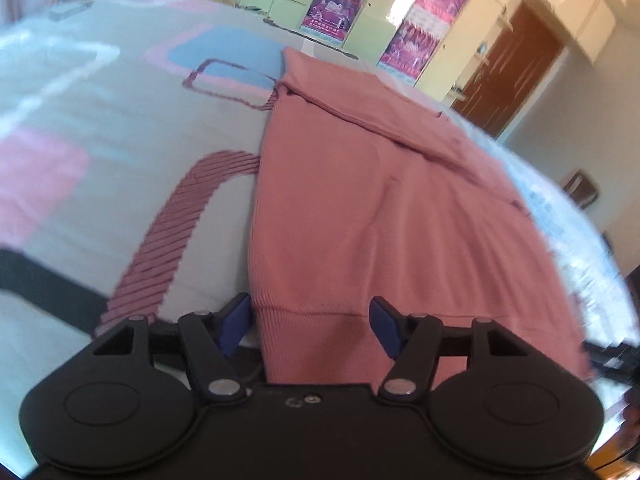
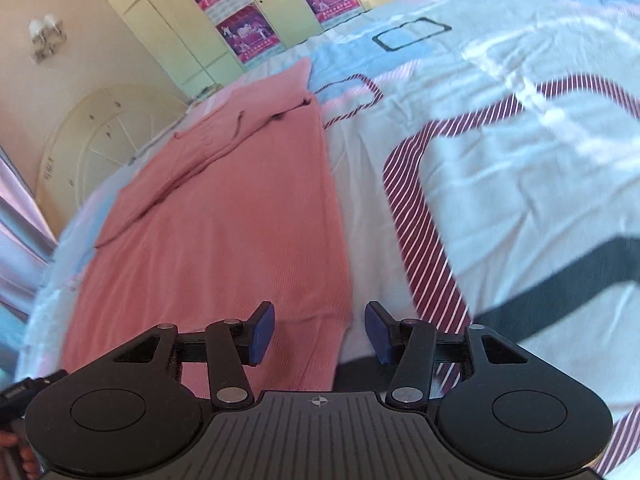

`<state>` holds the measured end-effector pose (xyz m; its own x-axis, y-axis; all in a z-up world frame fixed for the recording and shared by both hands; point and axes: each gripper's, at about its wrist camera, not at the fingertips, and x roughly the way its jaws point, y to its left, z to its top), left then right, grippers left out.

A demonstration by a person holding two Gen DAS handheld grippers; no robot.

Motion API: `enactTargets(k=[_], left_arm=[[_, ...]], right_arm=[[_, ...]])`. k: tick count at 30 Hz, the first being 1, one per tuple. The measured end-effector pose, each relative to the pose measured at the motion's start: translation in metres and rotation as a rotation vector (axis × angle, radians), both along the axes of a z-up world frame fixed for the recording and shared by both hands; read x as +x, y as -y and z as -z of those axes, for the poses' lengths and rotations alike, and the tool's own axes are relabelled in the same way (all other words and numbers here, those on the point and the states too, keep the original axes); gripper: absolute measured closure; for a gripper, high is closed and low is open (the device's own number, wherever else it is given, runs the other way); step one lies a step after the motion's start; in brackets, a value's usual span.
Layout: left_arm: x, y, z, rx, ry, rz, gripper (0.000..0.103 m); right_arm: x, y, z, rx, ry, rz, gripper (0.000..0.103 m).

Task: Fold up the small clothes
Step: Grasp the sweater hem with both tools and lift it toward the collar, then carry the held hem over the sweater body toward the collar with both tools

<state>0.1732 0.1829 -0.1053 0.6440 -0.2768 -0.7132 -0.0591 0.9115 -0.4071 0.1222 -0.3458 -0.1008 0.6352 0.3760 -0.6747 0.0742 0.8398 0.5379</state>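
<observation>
Pink garment [image 1: 380, 208]: long axis runs away from both grippers, near hem under them
Left gripper [image 1: 310, 326]: jaws part-open, straddling left hem corner, nothing pinched
Right gripper [image 2: 320, 330]: part-open over right hem corner, holding nothing

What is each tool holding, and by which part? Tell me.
Nothing. The left tool stands open at the pink garment's ribbed hem; the right tool stands open at its other near corner. No pad presses the cloth.

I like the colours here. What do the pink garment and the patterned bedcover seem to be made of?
Pink garment: looks like a soft matte rib knit; fine lengthwise ribs, a ribbed hem band.
Bedcover: seems a smooth printed woven fabric, perhaps cotton; flat stripes and blocks, shallow creases. The blur leaves both open.
</observation>
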Motion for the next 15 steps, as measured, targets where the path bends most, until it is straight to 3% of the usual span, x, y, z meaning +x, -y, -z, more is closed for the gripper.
enactTargets(k=[3, 5, 7, 8, 15], left_arm=[[0.004, -0.006, 0.005, -0.094, 0.003, -0.021, 0.042], [0.009, -0.009, 0.009, -0.157, -0.001, -0.037, 0.051], [0.016, -0.011, 0.014, -0.209, -0.01, -0.047, 0.057], [0.018, -0.011, 0.017, -0.224, -0.01, -0.052, 0.057], [0.019, -0.003, 0.019, -0.233, -0.001, -0.001, 0.06]], right_arm=[[-0.002, 0.002, 0.001, 0.07, 0.003, -0.019, 0.052], [0.001, 0.003, 0.003, 0.101, 0.006, -0.015, 0.053], [0.004, 0.007, 0.006, 0.156, 0.0, -0.003, 0.061], [0.006, 0.009, 0.007, 0.182, -0.008, -0.006, 0.07], [0.008, 0.014, 0.014, 0.249, -0.002, -0.044, 0.073]])
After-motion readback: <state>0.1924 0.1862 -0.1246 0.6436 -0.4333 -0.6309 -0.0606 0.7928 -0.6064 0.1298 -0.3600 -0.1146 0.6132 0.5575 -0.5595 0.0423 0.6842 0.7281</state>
